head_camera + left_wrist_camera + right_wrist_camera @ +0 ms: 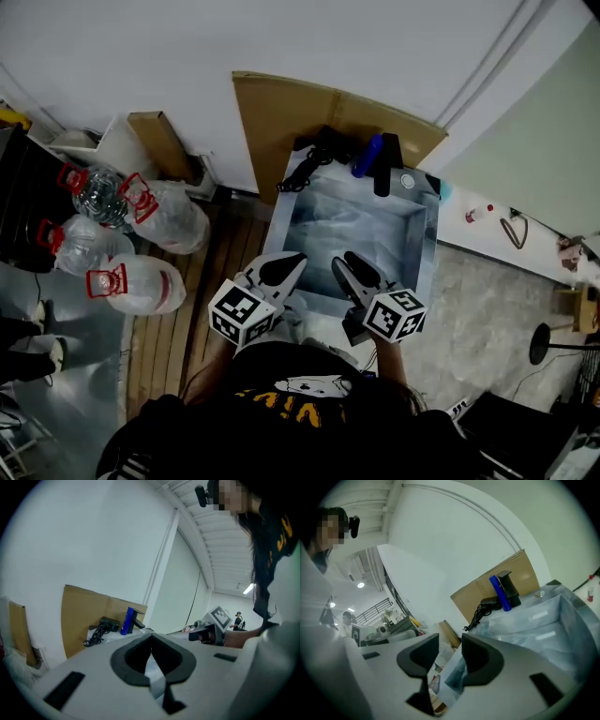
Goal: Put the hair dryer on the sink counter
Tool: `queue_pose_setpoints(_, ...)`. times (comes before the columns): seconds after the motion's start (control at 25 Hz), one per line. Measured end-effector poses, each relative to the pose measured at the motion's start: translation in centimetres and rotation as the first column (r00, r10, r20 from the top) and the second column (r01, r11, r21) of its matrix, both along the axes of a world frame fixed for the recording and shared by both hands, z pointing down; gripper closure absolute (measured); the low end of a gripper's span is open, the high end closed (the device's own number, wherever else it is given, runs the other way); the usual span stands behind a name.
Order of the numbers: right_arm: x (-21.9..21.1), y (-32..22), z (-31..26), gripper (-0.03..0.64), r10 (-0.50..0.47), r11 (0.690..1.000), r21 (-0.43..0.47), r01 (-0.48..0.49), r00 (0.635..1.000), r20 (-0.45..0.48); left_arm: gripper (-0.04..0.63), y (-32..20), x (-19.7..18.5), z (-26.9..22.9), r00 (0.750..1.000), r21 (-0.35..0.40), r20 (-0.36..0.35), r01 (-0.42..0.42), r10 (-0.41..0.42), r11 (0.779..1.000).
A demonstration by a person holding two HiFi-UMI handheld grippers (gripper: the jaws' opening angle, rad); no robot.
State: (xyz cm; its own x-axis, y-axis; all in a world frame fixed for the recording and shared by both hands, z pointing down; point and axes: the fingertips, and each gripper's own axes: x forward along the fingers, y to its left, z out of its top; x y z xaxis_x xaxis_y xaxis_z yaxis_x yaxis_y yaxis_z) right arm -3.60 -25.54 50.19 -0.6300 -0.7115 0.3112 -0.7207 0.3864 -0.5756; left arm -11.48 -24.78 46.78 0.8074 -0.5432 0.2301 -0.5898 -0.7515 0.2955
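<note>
The black hair dryer (326, 145) lies with its coiled cord on the back left corner of the sink counter (429, 255), next to a blue bottle (367, 155) and a black faucet (386, 164). It also shows far off in the left gripper view, hair dryer (108, 623), and in the right gripper view, hair dryer (490, 604). Both grippers hover over the sink's near edge, close to the person's body and far from the dryer. My left gripper (291, 263) (151, 638) has its tips together with nothing in them. My right gripper (350, 265) (450, 640) shows an empty gap between its jaws.
Brown cardboard (281, 112) leans on the wall behind the sink. Several clear water jugs with red handles (127, 281) sit on the floor at the left, beside a cardboard box (164, 141). A white ledge with small items (487, 214) runs along the right.
</note>
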Motion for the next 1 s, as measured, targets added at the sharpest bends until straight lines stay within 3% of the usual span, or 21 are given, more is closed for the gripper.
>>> queue_pose_setpoints(0.52,5.7,11.1,-4.0,0.503,-0.042,0.993,0.111,0.043,0.999,-0.015,0.589,9.6,5.6,-3.2,0.999,0.047,-0.024,0.035,-0.034,0.998)
queue_pose_setpoints(1.0,5.7,19.5,-4.7,0.563,-0.09,0.974,0.204,0.099,0.994,-0.055,0.589,17.6,7.2,-3.8,0.999,0.077,-0.022,0.048,-0.047,0.996)
